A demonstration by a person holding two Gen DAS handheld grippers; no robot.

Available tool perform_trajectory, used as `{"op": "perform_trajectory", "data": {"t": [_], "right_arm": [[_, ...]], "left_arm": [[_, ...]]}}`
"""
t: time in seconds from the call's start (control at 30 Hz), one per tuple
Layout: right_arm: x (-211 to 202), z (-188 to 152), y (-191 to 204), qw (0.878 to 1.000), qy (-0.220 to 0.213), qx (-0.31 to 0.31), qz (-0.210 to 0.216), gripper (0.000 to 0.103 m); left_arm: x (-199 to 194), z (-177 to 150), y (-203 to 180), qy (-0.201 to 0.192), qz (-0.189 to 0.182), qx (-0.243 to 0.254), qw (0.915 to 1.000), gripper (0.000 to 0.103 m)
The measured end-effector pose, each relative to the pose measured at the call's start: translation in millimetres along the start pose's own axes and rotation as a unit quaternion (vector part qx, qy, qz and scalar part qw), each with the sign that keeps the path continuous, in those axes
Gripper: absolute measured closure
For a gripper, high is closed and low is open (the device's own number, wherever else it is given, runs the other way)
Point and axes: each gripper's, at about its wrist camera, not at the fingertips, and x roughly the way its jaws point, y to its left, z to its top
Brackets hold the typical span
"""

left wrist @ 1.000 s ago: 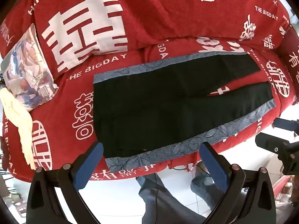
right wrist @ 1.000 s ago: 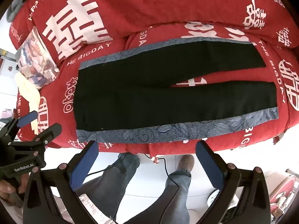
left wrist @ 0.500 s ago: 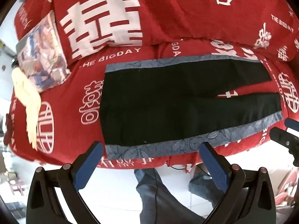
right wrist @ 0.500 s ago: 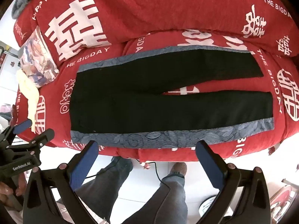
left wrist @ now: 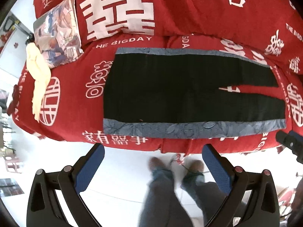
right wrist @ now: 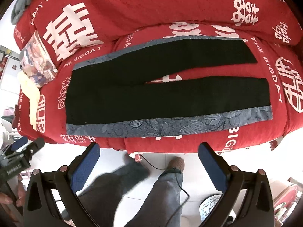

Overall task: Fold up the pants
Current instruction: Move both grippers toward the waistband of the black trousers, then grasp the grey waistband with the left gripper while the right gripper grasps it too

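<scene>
- Left wrist view: left gripper is spread wide, blue pads empty, hanging over the floor in front of the sofa, touching nothing.
- Right wrist view: right gripper is likewise wide and empty, also off the sofa's front edge.
- Pants lie flat on the seat cushions, unfolded: waist toward the left, both legs running to the right with a narrow gap of red cover between them.
- Black fabric, with a blue patterned stripe along the near side seam and a matching one on the far edge.
- Step in hand, as I read it: approach before the first grasp. No fold started yet.
- Next move probably calls for each gripper to come down on the near stripe edge, left at the waist corner, right at the hem corner, then carry that leg over onto the far leg.
- Pinch needs to catch the pants only, not the red cover under them; the stripe sits close to the cushion's front edge, so it's reachable.
- Off to the left, well apart from the pants: printed pillow and a pale yellow cloth. Not in the fold path.
</scene>
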Motion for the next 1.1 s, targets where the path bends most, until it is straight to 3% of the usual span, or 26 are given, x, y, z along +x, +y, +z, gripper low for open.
{"op": "perform_trajectory", "data": {"t": [0.23,0.53,0.77,1.1], "right_arm": [[9.9,-1.0,20.2,1.000,-0.004,0.015,0.004,0.000],[43.0,-15.0,37.4,0.999,0.010,0.046,-0.013,0.000],[51.4,-14.5,46.1,0.998,0.023,0.046,-0.026,0.000],[33.4,-1.2,55.3,0.999,0.009,0.012,-0.042,0.000]], "left_arm": [[10.6,6.6,26.6,-0.007,-0.003,0.019,0.9998,0.000],[45.1,2.2,55.0,0.030,0.002,0.043,0.9986,0.000],[51.2,5.7,65.0,0.032,-0.010,0.028,0.9990,0.000],[58.0,9.8,58.2,0.025,-0.040,0.006,0.9989,0.000]]}}
